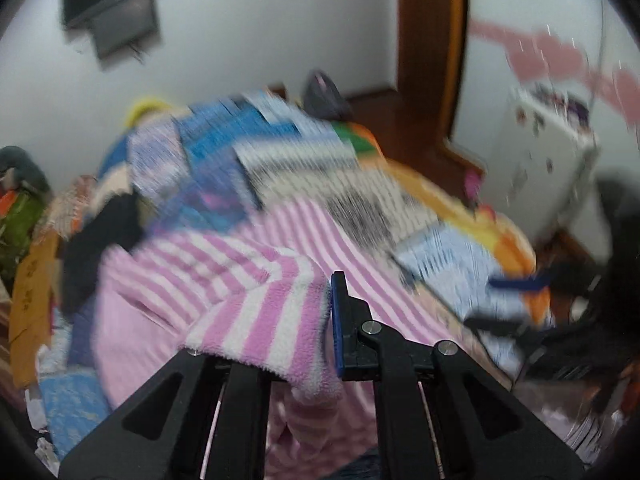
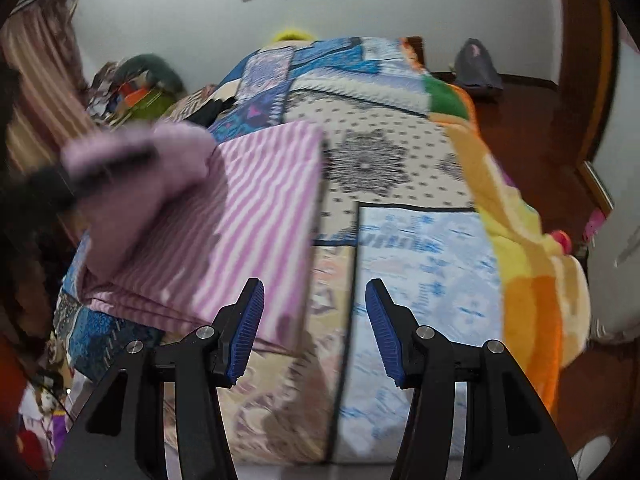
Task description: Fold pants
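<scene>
Pink-and-white striped fleece pants [image 2: 256, 216] lie partly folded on the left side of a bed covered by a patchwork quilt [image 2: 420, 248]. Your left gripper [image 1: 320, 320] pinches a raised edge of the pants. Your right gripper [image 2: 314, 328] hovers spread and empty above the quilt, beside the pants.

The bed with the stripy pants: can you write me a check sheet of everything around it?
Surface: patchwork quilt covering the bed.
Job's things: pink striped pants, partly folded, one end lifted.
Clutter: heap of clothes beside the bed; dark bag on the floor.
Grippers: left claw shut on the pants; right claw open, empty, above the quilt.
Cables: nothing seen.
Surroundings: white wall, wooden door frame, dark wall-mounted screen.
</scene>
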`<state>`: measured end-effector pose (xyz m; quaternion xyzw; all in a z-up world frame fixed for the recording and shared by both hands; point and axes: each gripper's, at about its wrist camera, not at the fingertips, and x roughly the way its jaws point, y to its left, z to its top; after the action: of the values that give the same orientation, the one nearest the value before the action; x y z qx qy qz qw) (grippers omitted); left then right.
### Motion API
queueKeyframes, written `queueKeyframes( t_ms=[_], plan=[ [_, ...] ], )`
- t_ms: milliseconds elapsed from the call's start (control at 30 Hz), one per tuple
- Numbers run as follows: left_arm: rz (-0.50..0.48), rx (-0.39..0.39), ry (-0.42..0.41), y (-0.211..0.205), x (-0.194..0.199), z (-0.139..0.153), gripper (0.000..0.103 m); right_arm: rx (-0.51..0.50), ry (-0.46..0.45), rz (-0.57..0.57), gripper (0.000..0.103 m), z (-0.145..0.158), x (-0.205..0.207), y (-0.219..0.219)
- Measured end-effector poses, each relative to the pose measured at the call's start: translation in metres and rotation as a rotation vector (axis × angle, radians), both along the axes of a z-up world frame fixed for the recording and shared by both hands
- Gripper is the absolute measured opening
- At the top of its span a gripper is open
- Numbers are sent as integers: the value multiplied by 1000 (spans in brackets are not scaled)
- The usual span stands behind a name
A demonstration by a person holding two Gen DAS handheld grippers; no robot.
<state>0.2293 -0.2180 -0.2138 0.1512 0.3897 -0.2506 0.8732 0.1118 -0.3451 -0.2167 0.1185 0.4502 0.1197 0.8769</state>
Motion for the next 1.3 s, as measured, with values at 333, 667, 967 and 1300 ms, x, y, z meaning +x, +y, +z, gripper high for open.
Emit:
queueKeyframes(
  t_ms=[333,667,967,1300],
  plan=[
    [-52,66,50,-10,-19,-15,23,25,30,-15,49,-7,-11,-10],
    [67,-90,-52,73,-21,70,29,31,27,89,49,-8,-4,31],
    [364,54,-87,154,130,44,49,27,70,132,52,-25,-8,62],
    [379,139,164,194,232,-81,49,15,84,146,52,-27,44,64]
  ],
)
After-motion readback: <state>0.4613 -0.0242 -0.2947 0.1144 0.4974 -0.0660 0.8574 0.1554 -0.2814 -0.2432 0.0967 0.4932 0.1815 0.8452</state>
